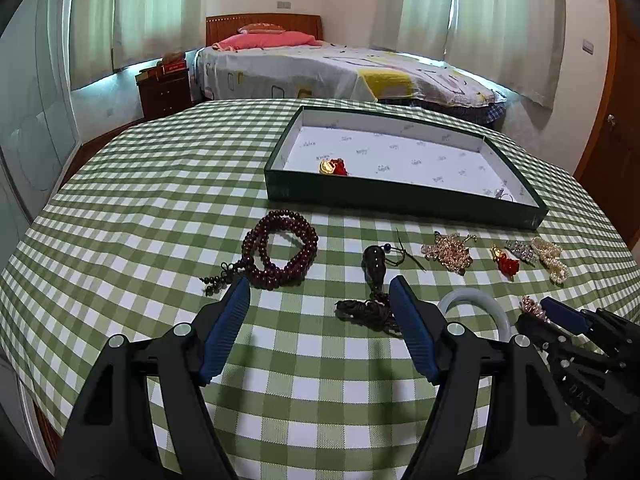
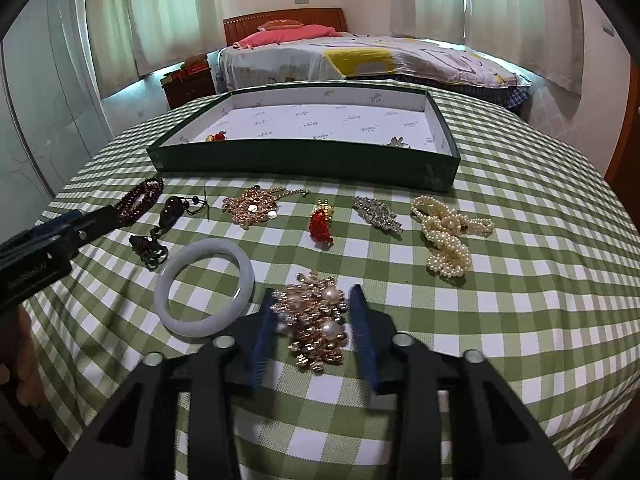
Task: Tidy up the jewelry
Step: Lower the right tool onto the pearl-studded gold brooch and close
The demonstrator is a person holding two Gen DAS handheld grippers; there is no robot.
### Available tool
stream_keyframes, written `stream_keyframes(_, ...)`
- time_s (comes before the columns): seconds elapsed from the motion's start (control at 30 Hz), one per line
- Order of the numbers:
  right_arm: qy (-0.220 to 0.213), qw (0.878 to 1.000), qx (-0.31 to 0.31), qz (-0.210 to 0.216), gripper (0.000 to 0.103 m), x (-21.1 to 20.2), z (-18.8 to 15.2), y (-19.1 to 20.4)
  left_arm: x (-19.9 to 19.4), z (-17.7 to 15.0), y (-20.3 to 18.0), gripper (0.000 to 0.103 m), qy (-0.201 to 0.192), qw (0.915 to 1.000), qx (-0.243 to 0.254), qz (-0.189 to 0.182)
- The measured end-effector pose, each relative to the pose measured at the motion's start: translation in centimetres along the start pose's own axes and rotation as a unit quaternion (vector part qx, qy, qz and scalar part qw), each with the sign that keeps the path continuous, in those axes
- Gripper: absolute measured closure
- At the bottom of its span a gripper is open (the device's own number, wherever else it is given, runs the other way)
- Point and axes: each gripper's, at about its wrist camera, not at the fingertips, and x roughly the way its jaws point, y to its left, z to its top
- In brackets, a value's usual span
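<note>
Left wrist view: left gripper [image 1: 320, 300] fingers wide apart, nothing between them, low over the tablecloth [image 1: 120, 208] between the bead bracelet [image 1: 280, 249] and the dark pendant [image 1: 373, 264]. Risk: snagging the pendant's cord.

Right wrist view: right gripper [image 2: 314, 320] fingers straddle the pearl brooch [image 2: 316, 320], left pad touching, right just clear. An off-centre squeeze could skid it toward the white bangle [image 2: 205, 286]. Box [image 2: 304, 160] well beyond.

I see a green-and-white checked tablecloth [image 2: 500, 320], a dark green tray [image 2: 304, 160] lined white, a dark red bead bracelet [image 1: 280, 250], a pale jade bangle [image 2: 204, 286], cream pearls [image 2: 448, 232], and blue gripper pads [image 1: 224, 328].
</note>
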Motion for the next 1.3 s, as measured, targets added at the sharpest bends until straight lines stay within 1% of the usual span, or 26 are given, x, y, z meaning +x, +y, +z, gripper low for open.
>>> stream_keyframes(0.13, -0.001, 1.000, 0.004, 0.005, 0.068, -0.1, 0.0, -0.2, 0.2, -0.1, -0.2, 0.033, 0.003, 1.0000, 0.003, -0.001)
stream_keyframes(0.17, -0.004, 1.000, 0.005, 0.006, 0.077, -0.3, 0.0, -0.2, 0.3, -0.1, -0.3, 0.033, 0.004, 1.0000, 0.004, -0.002)
stream_keyframes(0.2, -0.009, 1.000, 0.005, 0.005, 0.079, -0.5, 0.1, -0.2, 0.4, -0.1, -0.4, 0.033, 0.005, 1.0000, 0.005, -0.002)
stream_keyframes(0.4, -0.016, 1.000, 0.008, 0.008, 0.080, -0.8, 0.1, -0.4, 0.9, -0.3, -0.8, 0.033, 0.013, 0.9999, 0.010, -0.004)
stream_keyframes(0.43, -0.018, 1.000, 0.010, 0.009, 0.081, -0.9, 0.1, -0.5, 0.9, -0.3, -0.8, 0.033, 0.013, 0.9998, 0.011, -0.004)
stream_keyframes(0.47, -0.020, 1.000, 0.011, 0.008, 0.085, -1.0, 0.2, -0.6, 1.0, -0.3, -0.9, 0.033, 0.014, 0.9998, 0.011, -0.004)
stream_keyframes(0.53, -0.024, 1.000, 0.011, 0.007, 0.089, -1.2, 0.3, -0.7, 1.0, -0.3, -1.0, 0.033, 0.014, 0.9998, 0.012, -0.005)
stream_keyframes(0.83, -0.035, 0.999, 0.012, 0.004, 0.091, -1.7, 0.7, -1.1, 1.3, -0.3, -1.5, 0.033, 0.016, 0.9996, 0.019, -0.013)
stream_keyframes(1.3, -0.045, 0.999, 0.013, -0.002, 0.091, -1.9, 1.2, -1.8, 1.9, 0.3, -1.8, 0.033, 0.018, 0.9996, 0.020, -0.010)
